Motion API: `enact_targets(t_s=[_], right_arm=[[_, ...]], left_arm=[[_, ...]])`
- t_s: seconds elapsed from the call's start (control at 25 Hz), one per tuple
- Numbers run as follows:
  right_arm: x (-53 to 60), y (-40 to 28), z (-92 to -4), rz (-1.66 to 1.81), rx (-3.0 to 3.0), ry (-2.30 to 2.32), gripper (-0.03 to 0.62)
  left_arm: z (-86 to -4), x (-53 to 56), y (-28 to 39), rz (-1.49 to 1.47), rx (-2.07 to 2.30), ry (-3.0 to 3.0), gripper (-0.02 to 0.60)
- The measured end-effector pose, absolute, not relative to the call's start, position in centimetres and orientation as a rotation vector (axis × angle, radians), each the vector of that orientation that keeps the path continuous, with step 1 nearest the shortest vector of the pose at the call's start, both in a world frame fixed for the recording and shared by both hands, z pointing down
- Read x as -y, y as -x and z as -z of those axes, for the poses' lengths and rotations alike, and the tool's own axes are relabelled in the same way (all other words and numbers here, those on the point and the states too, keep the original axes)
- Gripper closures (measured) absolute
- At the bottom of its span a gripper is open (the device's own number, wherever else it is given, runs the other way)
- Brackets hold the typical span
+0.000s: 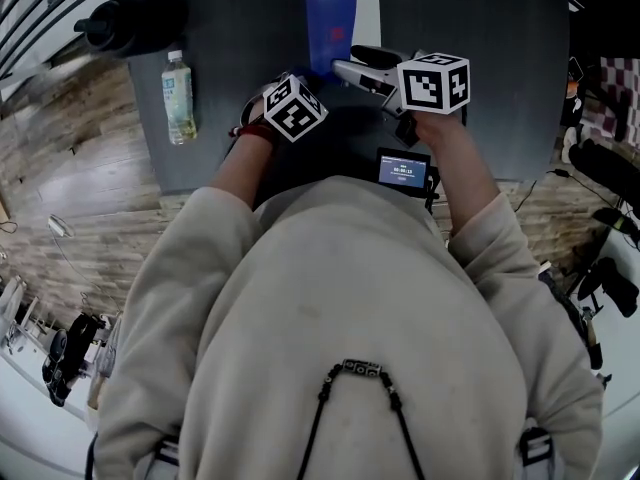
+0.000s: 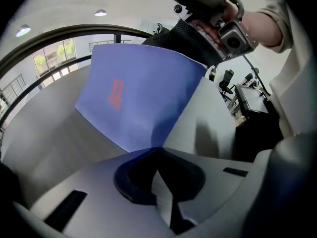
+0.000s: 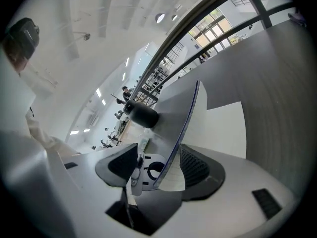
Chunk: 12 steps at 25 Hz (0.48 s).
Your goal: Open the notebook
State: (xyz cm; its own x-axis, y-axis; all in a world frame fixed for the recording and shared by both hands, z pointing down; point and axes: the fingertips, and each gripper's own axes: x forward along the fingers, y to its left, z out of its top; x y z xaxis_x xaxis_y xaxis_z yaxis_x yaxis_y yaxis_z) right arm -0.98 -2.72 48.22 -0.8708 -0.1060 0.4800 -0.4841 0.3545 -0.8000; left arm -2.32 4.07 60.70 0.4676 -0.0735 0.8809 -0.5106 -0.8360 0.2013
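Observation:
The notebook's blue cover (image 1: 331,20) stands raised off its white page (image 1: 367,16) on the dark table (image 1: 480,28). In the left gripper view the cover (image 2: 133,100) shows red print and rises from just beyond my jaws. My left gripper (image 2: 161,192) looks shut on the notebook's near corner, with a sliver of white page between the pads. My right gripper (image 3: 161,170) is open, and the cover (image 3: 183,128) runs edge-on between its jaws, resting against the right pad (image 3: 200,167). From the left gripper view, the right gripper (image 2: 198,38) sits at the cover's top edge.
A clear drink bottle (image 1: 177,96) lies on the table's left side, and a black object (image 1: 130,23) sits at the far left corner. A small screen device (image 1: 403,171) stands at the table's near edge. Wooden floor lies to the left.

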Motion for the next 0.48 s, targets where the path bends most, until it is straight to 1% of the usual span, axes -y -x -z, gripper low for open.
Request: enact_targets(t_s=[0.32,0.48], right_arm=[[2.3,3.1,-46.7,-1.478,2.309,-0.442,0.318],[2.4,4.6,-46.4,-1.473,2.325,-0.402,0.318]], left_arm=[[-59.8,-4.1,2.7,-1.242,0.544,-2.279,0.58],[-59.9,-4.6,3.9,-1.228,0.571,-2.257,0.58]])
